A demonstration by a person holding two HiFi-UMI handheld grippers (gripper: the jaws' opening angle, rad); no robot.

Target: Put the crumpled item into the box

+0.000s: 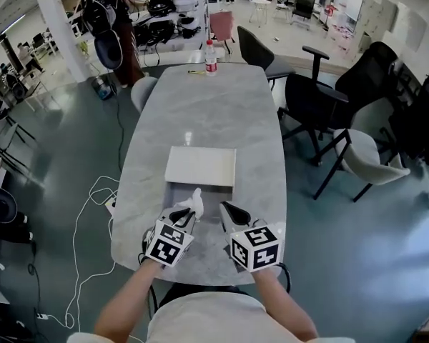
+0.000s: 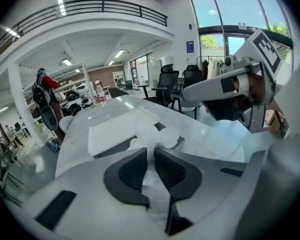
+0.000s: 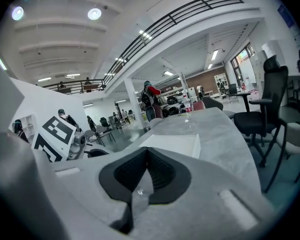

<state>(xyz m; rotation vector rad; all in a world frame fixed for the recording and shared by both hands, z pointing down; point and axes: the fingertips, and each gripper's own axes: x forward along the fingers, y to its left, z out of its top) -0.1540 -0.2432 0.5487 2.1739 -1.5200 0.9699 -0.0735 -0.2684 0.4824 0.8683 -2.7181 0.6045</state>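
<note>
The crumpled item (image 1: 194,203), a white translucent wad, is pinched in my left gripper (image 1: 180,217), which is shut on it just in front of the box. In the left gripper view the wad (image 2: 157,134) sticks out past the closed jaws of the left gripper (image 2: 151,153). The flat white box (image 1: 200,166) lies in the middle of the table, with a dark strip along its near side; it also shows as the box (image 2: 107,133) and the box (image 3: 176,145). My right gripper (image 1: 229,213) hovers beside the left one, shut and empty, as the right gripper (image 3: 147,155) view confirms.
The long grey marble table (image 1: 207,113) carries a bottle with a red label (image 1: 211,57) at its far end. Black and grey chairs (image 1: 322,98) stand along the right side. White cables (image 1: 93,213) trail on the floor at left. People and gear are far off at the back.
</note>
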